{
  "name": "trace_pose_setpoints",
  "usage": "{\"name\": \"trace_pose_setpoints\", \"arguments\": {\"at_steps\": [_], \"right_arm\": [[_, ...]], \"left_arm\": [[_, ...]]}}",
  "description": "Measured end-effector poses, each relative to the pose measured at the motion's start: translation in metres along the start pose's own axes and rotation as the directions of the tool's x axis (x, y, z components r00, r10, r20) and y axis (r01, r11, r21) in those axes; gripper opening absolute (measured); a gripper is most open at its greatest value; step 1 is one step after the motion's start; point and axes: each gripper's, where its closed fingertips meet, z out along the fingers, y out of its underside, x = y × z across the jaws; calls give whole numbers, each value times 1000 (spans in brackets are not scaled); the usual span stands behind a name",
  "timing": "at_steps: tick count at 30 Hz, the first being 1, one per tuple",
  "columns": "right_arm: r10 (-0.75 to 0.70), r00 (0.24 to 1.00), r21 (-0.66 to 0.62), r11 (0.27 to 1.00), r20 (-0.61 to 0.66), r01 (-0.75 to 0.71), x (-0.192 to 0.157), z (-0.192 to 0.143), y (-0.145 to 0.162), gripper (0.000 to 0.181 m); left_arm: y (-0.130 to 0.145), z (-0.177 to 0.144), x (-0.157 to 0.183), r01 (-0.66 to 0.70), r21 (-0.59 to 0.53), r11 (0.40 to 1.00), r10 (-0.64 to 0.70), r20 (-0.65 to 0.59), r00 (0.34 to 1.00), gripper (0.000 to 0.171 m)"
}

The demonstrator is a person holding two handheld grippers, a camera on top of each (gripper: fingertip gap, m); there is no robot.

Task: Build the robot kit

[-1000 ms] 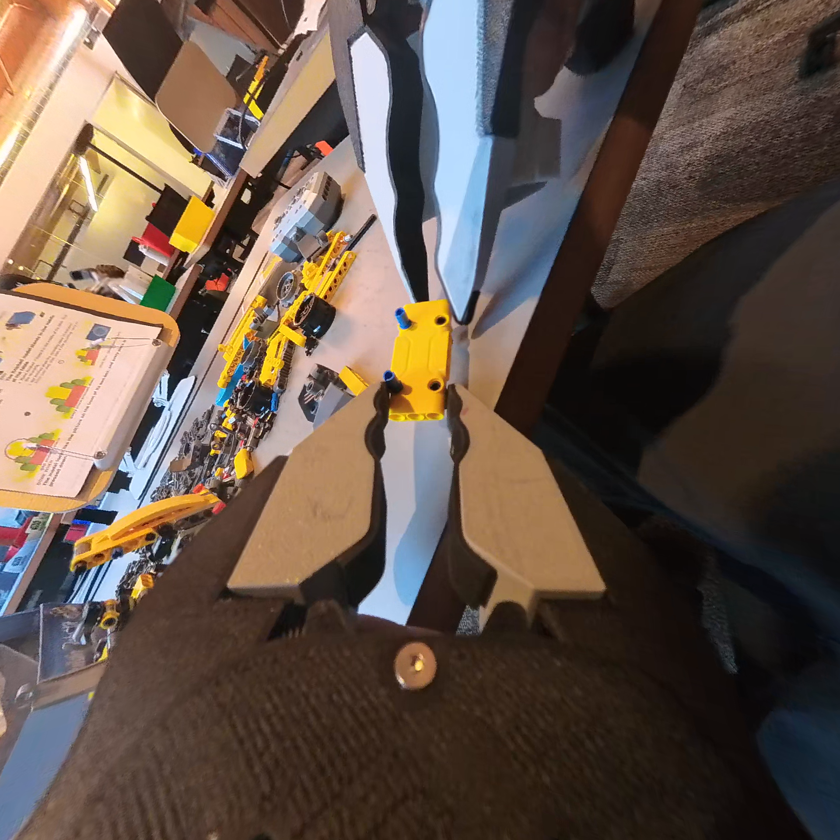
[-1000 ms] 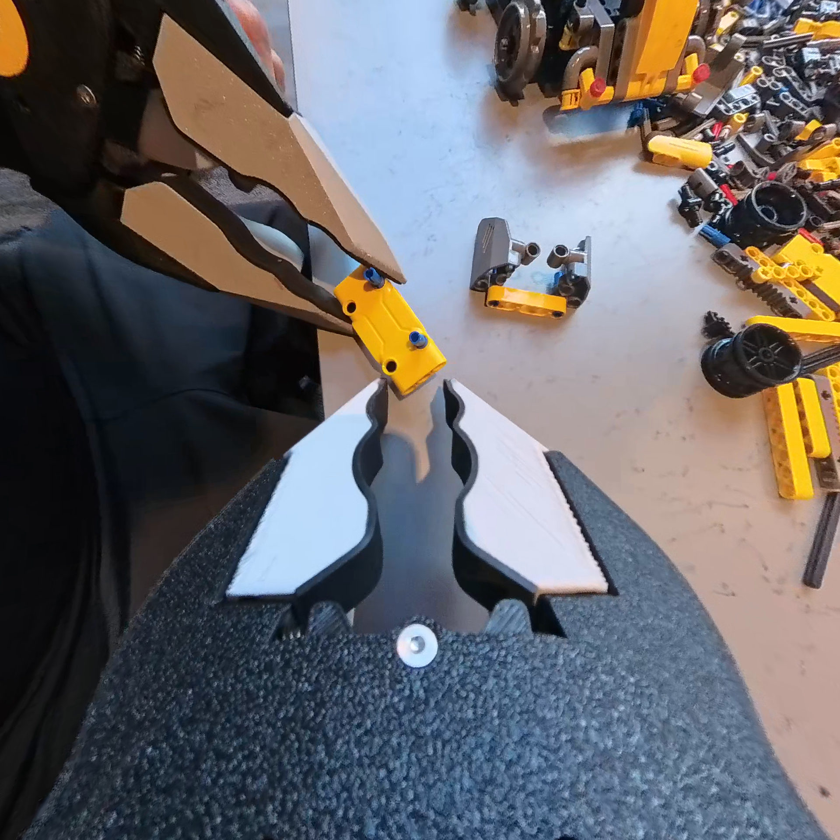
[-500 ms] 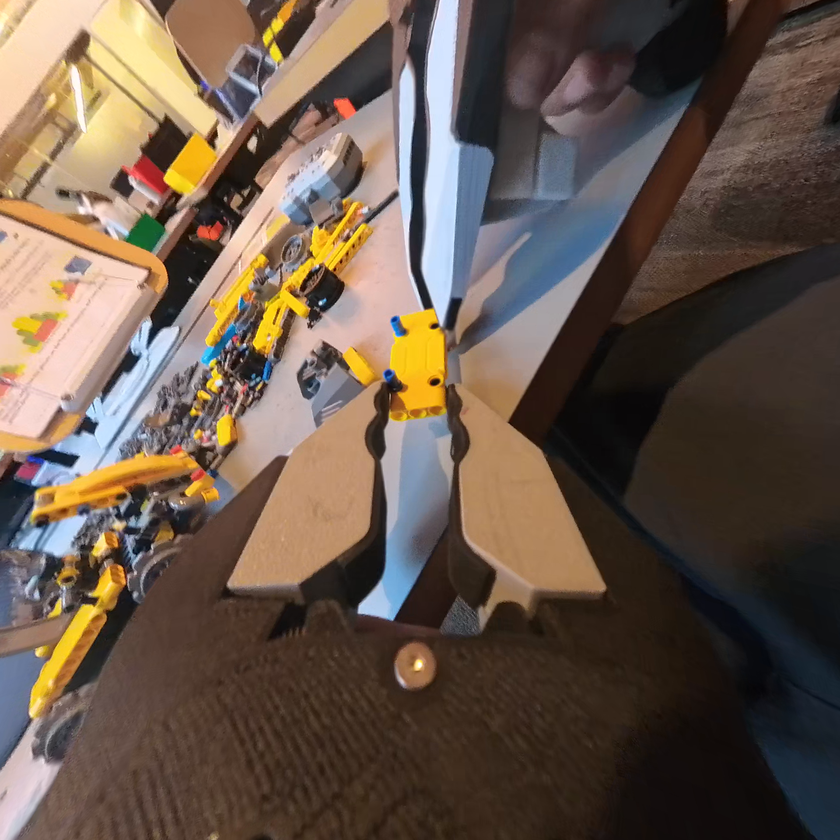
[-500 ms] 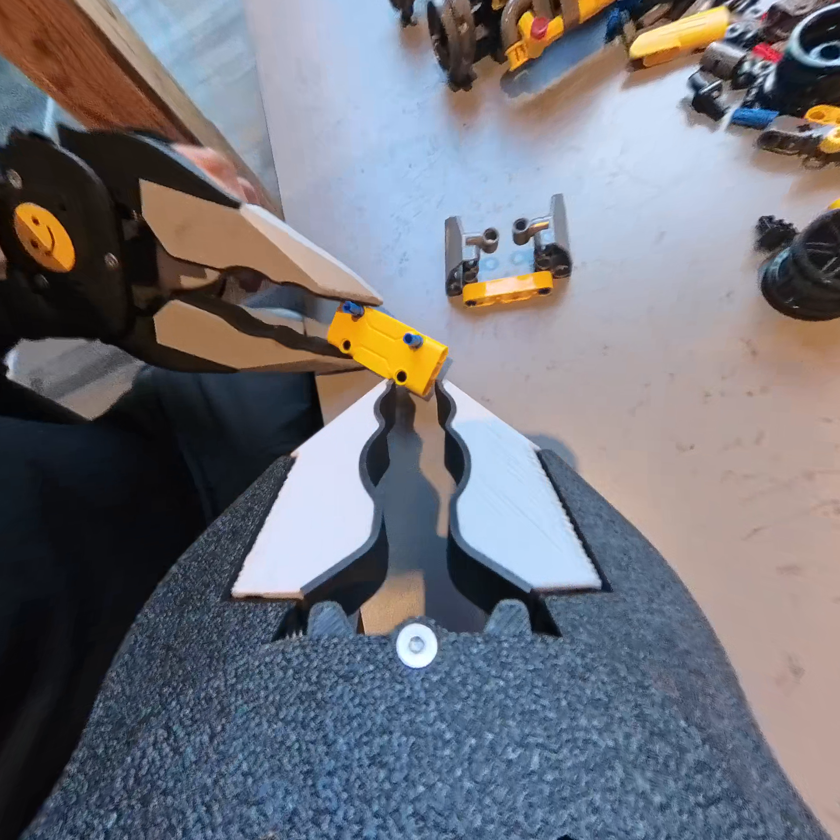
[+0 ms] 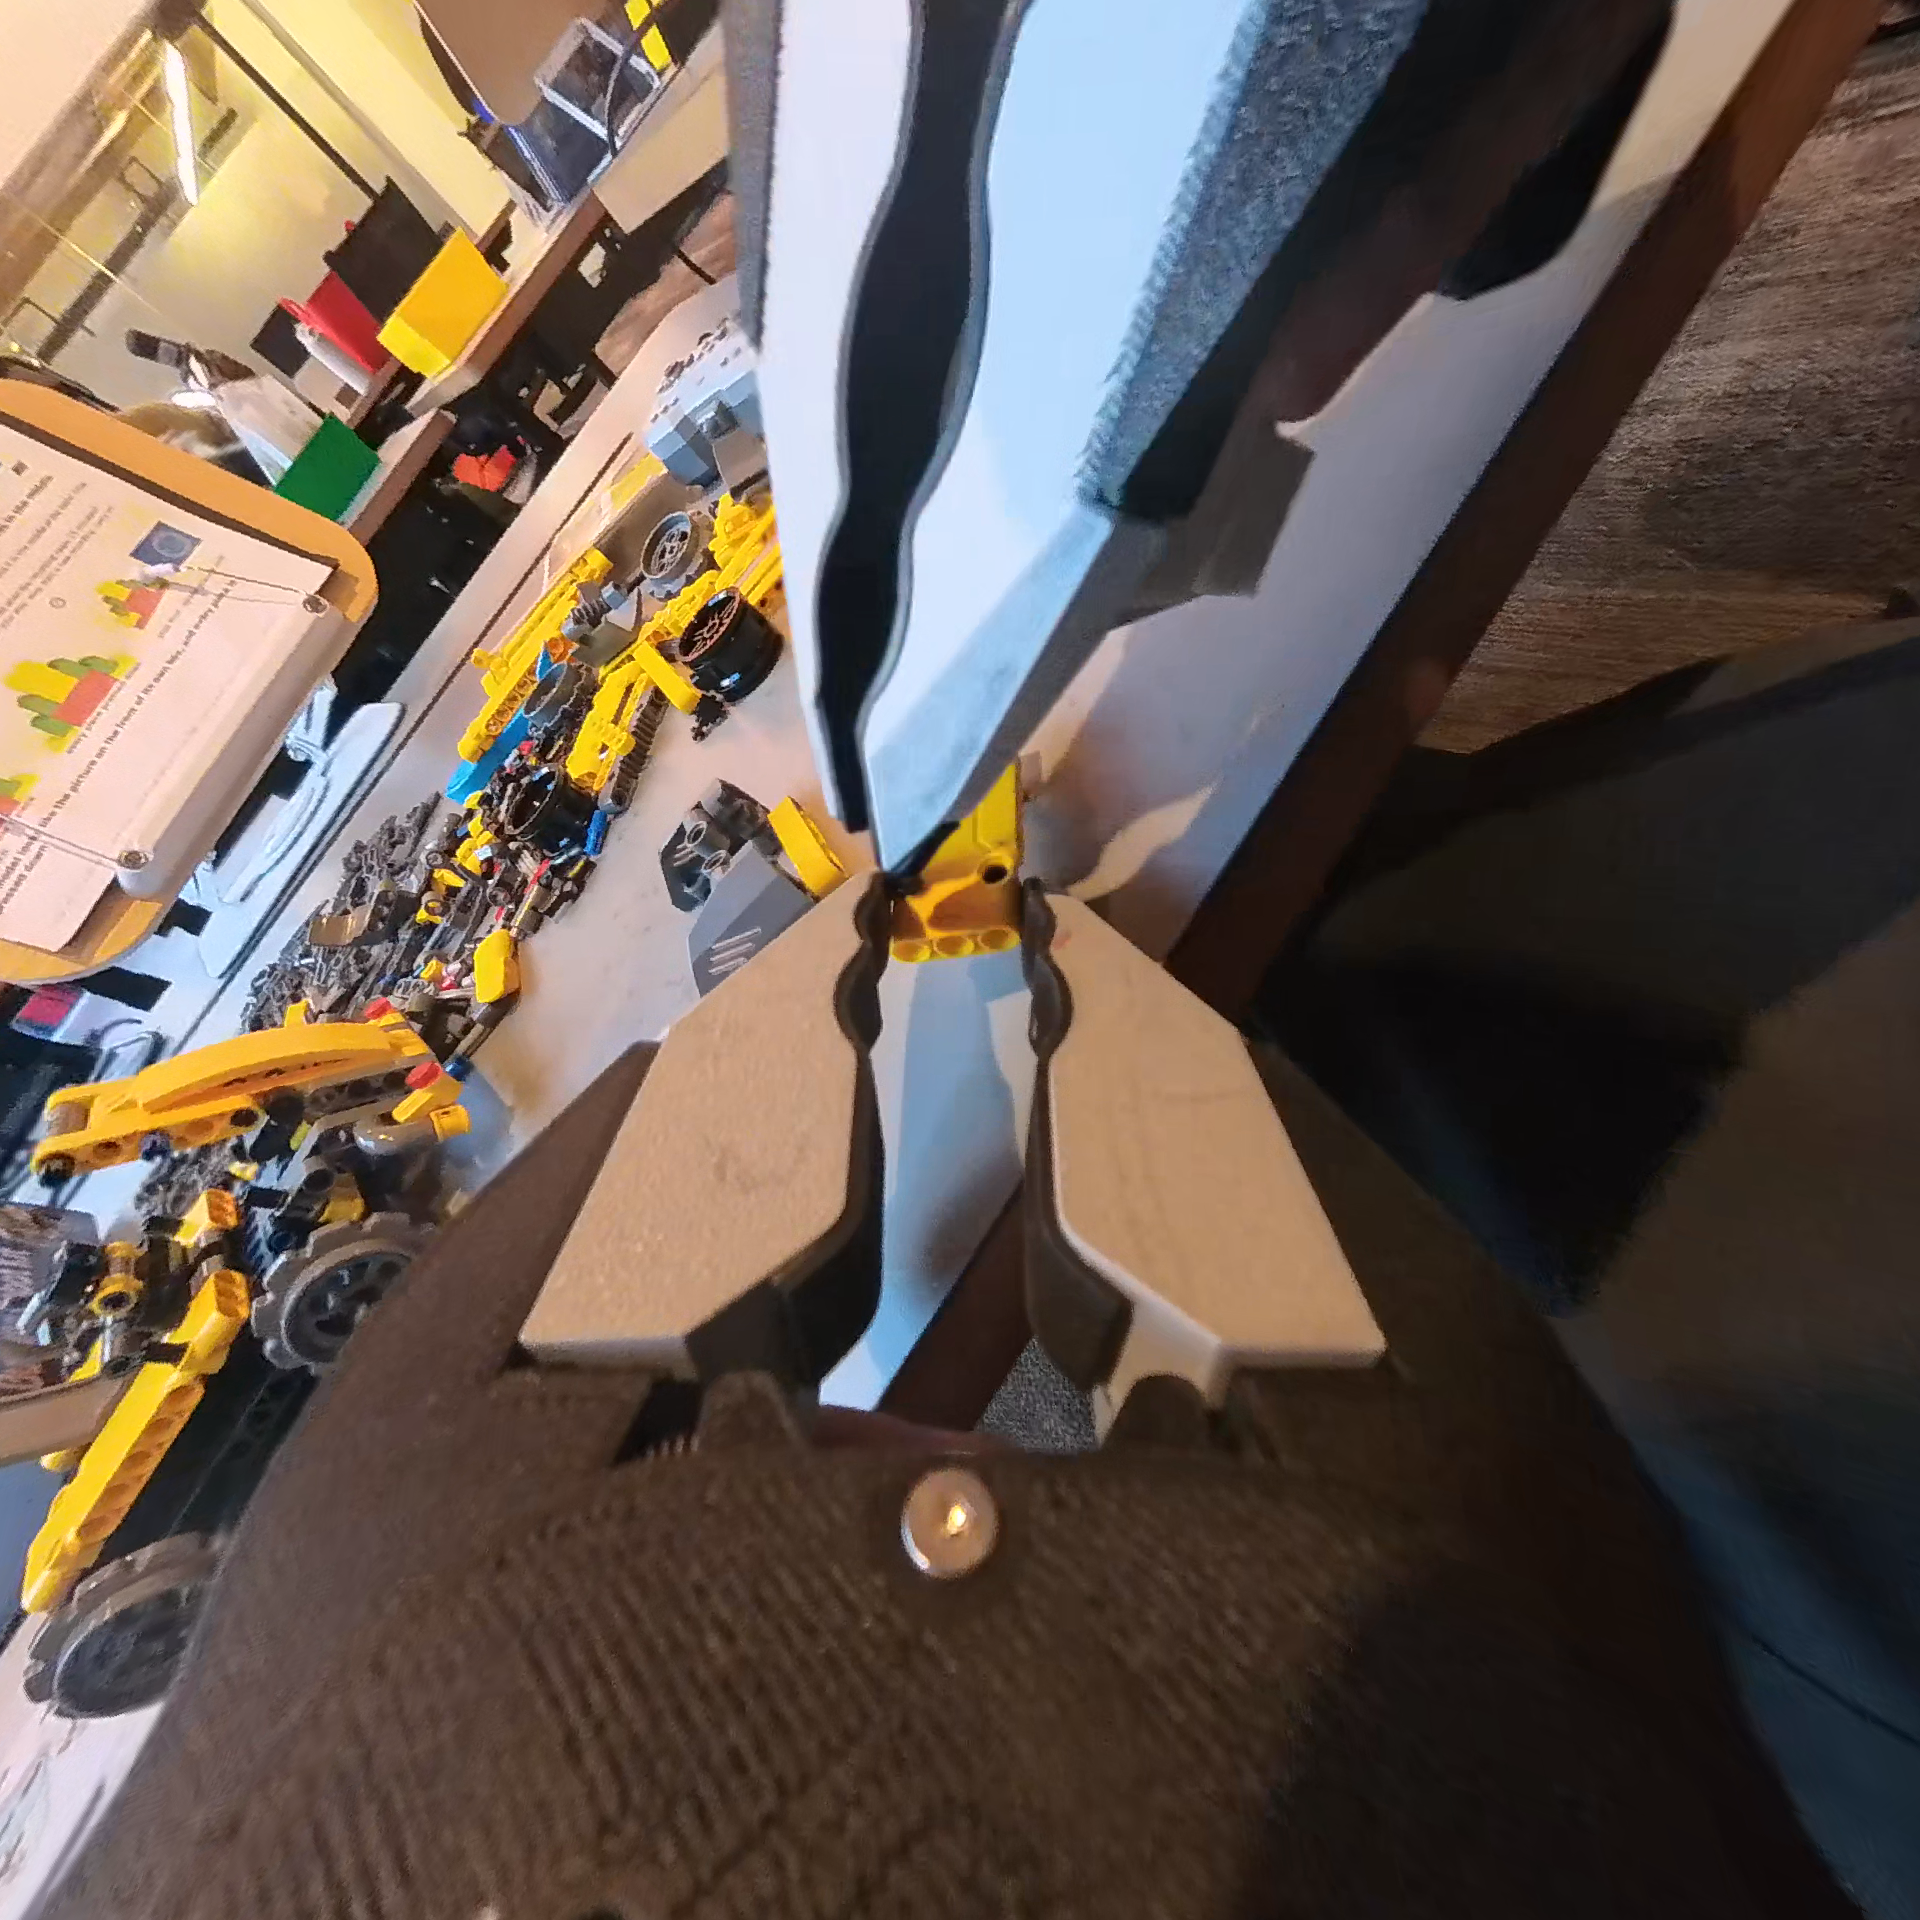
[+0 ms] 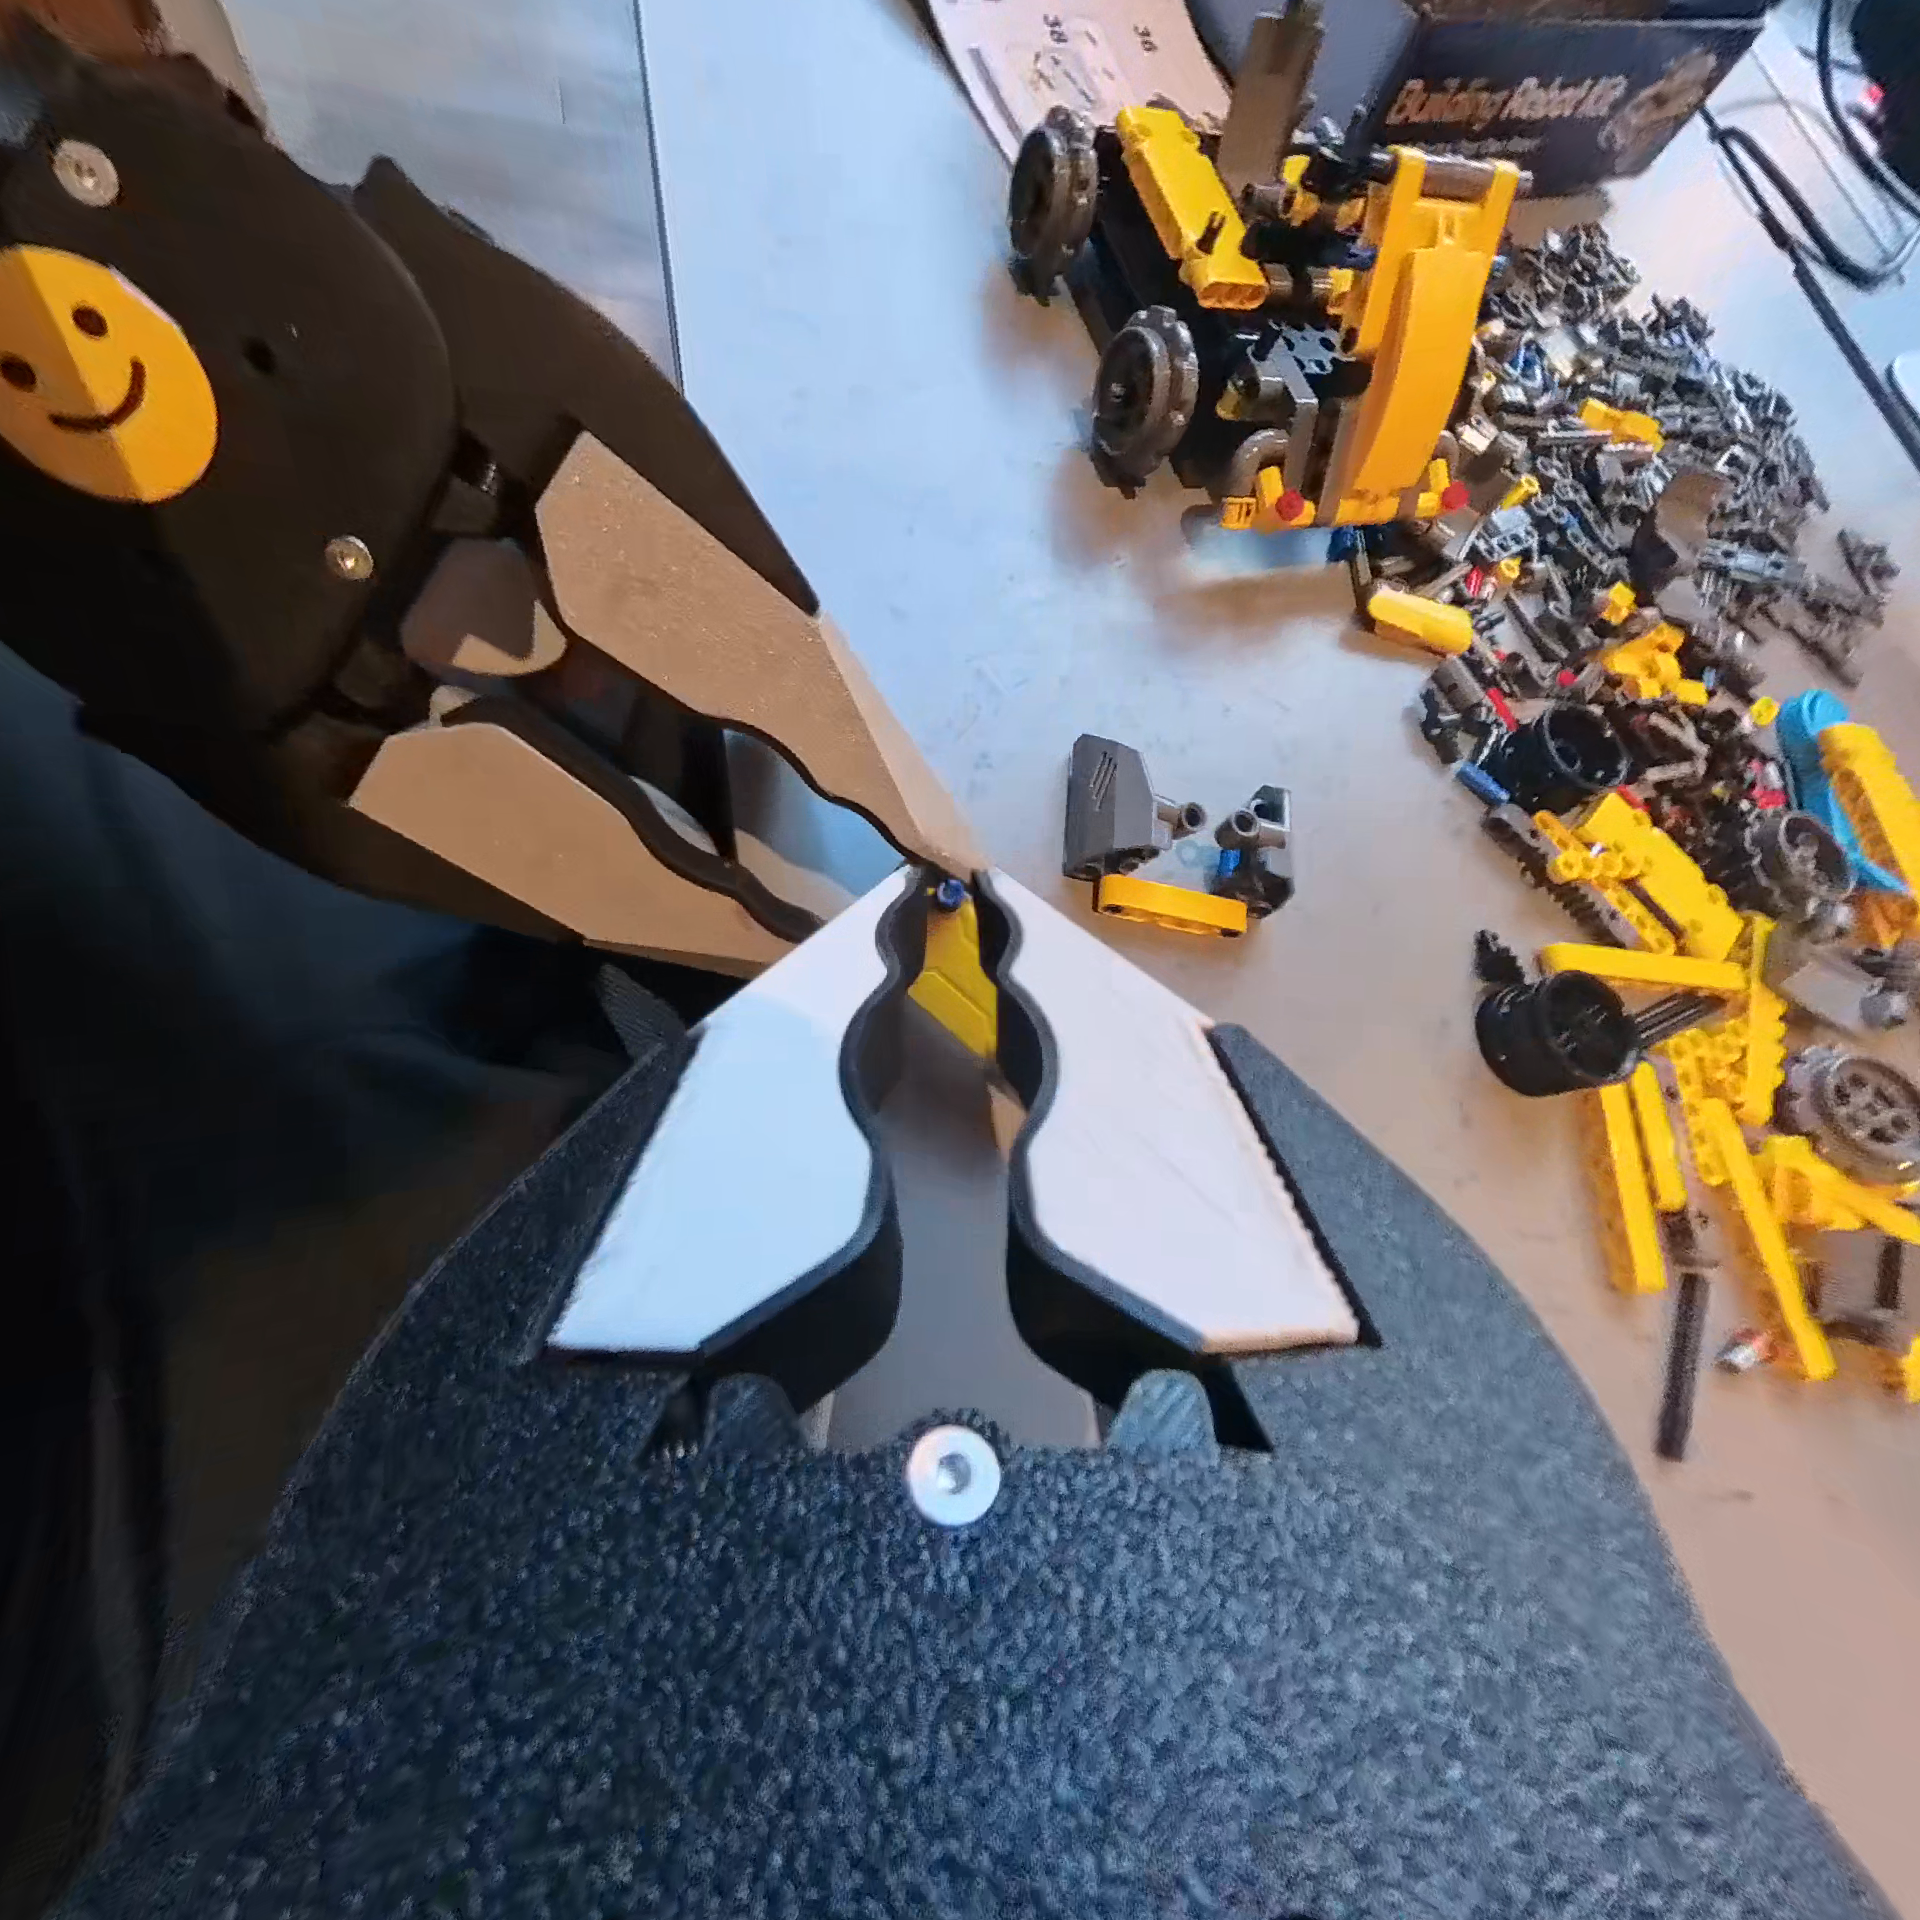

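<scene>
At the table's near edge, both your grippers meet on one yellow panel brick. Your left gripper clamps the brick's near end between its fingertips; that end shows a row of round holes in hard, glossy plastic. Your right gripper comes at the same brick from the opposite side, and its tips are closed around the far end, where a small blue pin shows. The brick hangs above the table, touching nothing but the two sets of tips.

Finger faces are flat, pale grey plates with wavy black rubber inner edges; the bodies are black with a coarse, grainy surface. A yellow smiley disc sits on the left gripper's body.

Just beyond the brick lies a small sub-assembly: two dark grey angled pieces joined by a short yellow beam. Farther from the brick stands a partly built yellow and black vehicle with toothed grey wheels, and beside it a loose heap of beams, pins and tyres spreads across the smooth grey tabletop. A dark cardboard box stands behind the vehicle; its contents are hidden. An instruction sheet on a rounded wooden board stands well off from the brick.
</scene>
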Motion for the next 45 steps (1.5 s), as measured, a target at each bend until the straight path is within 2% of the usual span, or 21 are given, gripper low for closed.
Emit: {"name": "trace_pose_setpoints", "arguments": {"at_steps": [5, 14, 34, 38, 45], "right_arm": [[-117, 993, -33, 993, 13, 117, 0, 1, 4, 8], [-205, 977, -78, 975, 58, 209, -2, 6, 8, 8], [-241, 967, -89, 965, 87, 248, -2, 7, 5, 4], [-227, 967, -57, 970, 117, 235, -3, 7, 6, 3], [-313, 941, -56, 945, 127, 322, -5, 7, 7, 3]], "left_arm": [[0, 0, 0, -18, 18, 1000, 18, -4, 1000, 23], [-1, -1, 0, -54, 37, 998, 54, -1, 999, 23], [1, -1, -1, -52, 43, 998, 52, -1, 999, 23], [1, -1, -1, -49, 39, 998, 50, -2, 999, 24], [2, -2, 0, -41, 47, 998, 42, -15, 999, 23]]}}
